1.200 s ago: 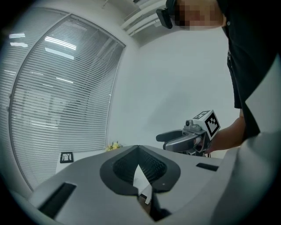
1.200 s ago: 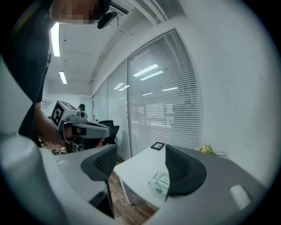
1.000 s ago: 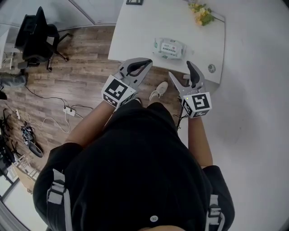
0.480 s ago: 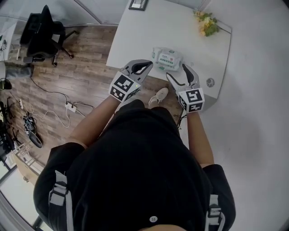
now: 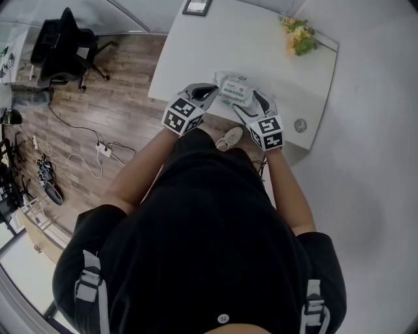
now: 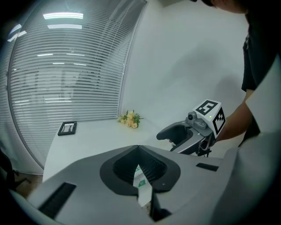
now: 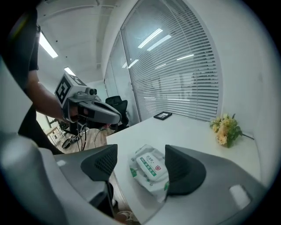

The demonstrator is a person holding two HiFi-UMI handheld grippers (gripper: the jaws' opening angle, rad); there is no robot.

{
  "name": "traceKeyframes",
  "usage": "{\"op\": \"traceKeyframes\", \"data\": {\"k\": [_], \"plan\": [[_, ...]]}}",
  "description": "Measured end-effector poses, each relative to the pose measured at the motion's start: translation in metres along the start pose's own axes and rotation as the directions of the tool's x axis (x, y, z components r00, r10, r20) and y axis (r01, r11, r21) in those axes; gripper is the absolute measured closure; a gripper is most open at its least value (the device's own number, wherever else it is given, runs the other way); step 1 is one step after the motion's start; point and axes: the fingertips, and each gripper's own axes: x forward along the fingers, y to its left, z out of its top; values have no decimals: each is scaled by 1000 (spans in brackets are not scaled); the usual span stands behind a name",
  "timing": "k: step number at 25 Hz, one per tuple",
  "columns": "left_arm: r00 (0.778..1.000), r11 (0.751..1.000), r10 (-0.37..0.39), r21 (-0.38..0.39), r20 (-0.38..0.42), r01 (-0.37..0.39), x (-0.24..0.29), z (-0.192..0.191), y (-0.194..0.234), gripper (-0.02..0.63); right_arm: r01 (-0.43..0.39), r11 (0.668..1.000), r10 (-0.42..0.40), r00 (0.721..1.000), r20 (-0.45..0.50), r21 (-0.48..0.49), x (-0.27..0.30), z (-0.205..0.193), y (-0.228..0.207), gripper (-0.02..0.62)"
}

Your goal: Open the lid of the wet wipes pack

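The wet wipes pack, white with a green label, lies flat near the front edge of the white table. My left gripper is shut, its tips at the pack's left edge. In the left gripper view a strip of the pack shows through the slit under the meeting jaws. I cannot tell if it touches. My right gripper is open at the pack's near right side. In the right gripper view the pack lies between and just beyond the spread pads, lid side up.
Yellow flowers lie at the table's far right, a small picture frame at the far edge, a round grommet near the right front corner. An office chair and cables are on the wooden floor to the left.
Both grippers have moved forward from in front of the table to the pack, the left to its left edge, the right to its near right side. Their jaws look unchanged.
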Motion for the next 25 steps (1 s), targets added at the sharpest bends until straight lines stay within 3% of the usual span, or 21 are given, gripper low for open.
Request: {"op": "traceKeyframes", "data": {"k": [6,10,19,25], "plan": [[994,999,29,-35,-109,-33,31,-34,17,601,-24,997,15,993,-120,-72,30,-23,-14,245],[992,997,29,-67,-119,-38,43,-42,33,601,-16,998,4,985,-175,-68,51,-31,-26,245],[975,991,-40,-135,-220,11,84,-86,45,601,-52,989,7,953,-303,-139,87,-54,-20,245],[956,982,-58,-187,-287,4,98,-113,54,601,-78,974,-4,933,-359,-214,103,-68,-18,245]]}}
